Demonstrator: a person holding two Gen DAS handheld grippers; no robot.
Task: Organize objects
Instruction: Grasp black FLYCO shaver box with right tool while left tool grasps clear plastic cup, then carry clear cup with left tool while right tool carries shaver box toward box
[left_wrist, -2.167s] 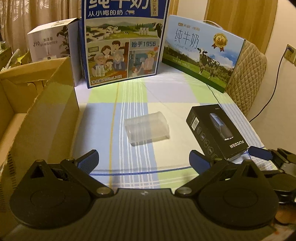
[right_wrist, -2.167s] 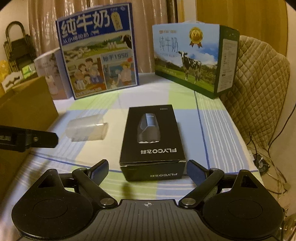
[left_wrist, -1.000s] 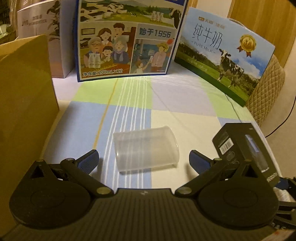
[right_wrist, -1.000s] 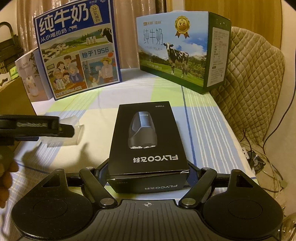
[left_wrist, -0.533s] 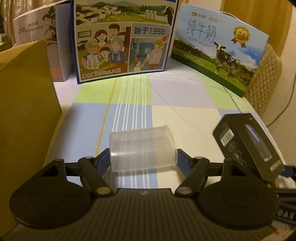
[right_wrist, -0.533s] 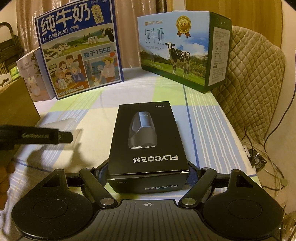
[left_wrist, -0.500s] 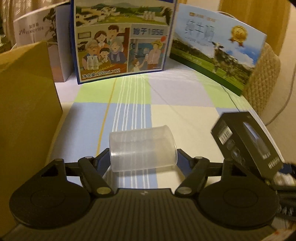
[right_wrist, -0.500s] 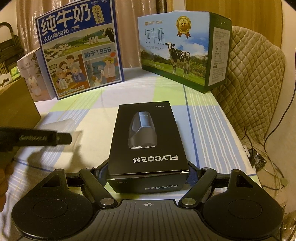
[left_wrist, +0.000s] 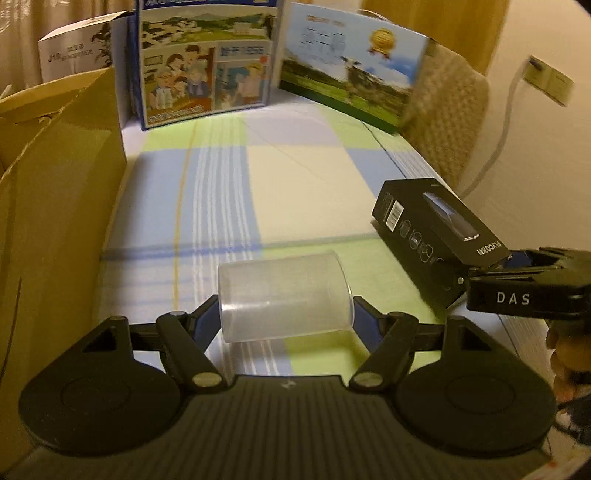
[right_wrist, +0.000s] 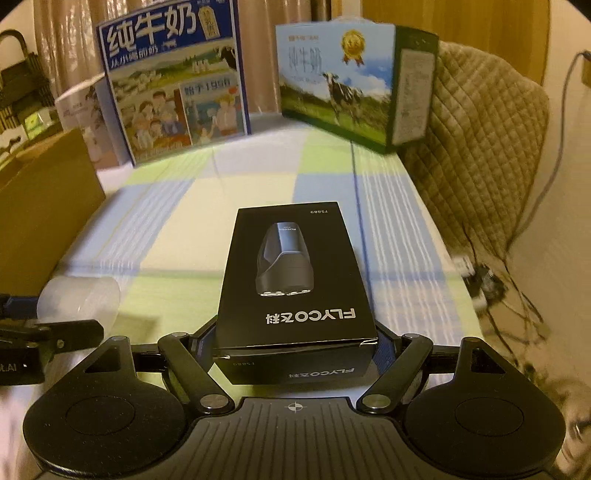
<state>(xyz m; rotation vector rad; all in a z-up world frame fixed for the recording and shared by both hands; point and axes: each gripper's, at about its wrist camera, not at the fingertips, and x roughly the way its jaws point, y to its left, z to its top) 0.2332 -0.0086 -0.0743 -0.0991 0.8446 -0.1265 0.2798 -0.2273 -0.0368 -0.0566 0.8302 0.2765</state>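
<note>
The clear plastic cup (left_wrist: 284, 297) is held on its side btwn the fingers of the left hand-held gripper (left_wrist: 284, 317), pinched end to end, rim to the right, and seems lifted just above the worktop (left_wrist: 295, 173). It is judged very light, thin-walled and springy: squeezing harder would likely buckle it, and the smooth wall may slip, so a gentle grip low on the base end is preferred.

The black shaver box (right_wrist: 295, 280) is clamped across its near end by the right hand-held gripper (right_wrist: 295, 350), jaws closed on both long sides, w/ the far end sticking out fwd over the worktop. Stiff cardboard, prob. moderate weight w/ contents; held at one end, it could sag or pivot. The open cardboard carton (left_wrist: 55, 184) stands at the left, a likely drop spot.
</note>
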